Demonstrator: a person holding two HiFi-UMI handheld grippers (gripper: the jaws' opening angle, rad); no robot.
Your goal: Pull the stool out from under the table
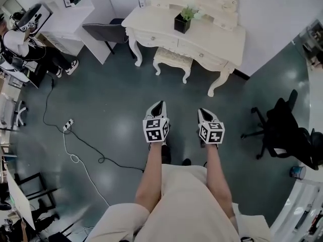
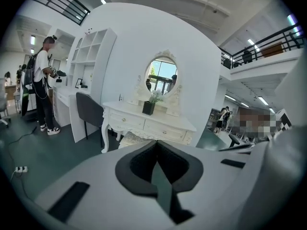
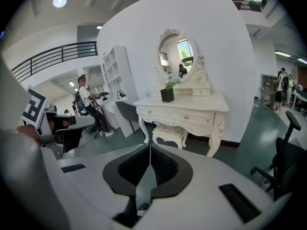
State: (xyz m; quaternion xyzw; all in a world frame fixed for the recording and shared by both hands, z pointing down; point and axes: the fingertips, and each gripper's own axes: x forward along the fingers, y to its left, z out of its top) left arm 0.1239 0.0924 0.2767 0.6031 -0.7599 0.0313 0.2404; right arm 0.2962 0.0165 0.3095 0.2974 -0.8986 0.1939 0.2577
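The little cream carved stool (image 1: 173, 59) sits tucked under the cream tabletop (image 1: 217, 37), well apart from the left tongs (image 1: 157, 106) and right tongs (image 1: 203, 112), both pinched shut and empty, likely because nothing is near enough to grab.

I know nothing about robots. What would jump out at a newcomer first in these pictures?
An ornate cream dressing table with an oval mirror stands at the far side of the room. A matching stool is tucked under it and a small potted plant sits on top. Nearer the camera, the left gripper and right gripper, each bearing a marker cube, are held out shut and empty, short of the table.
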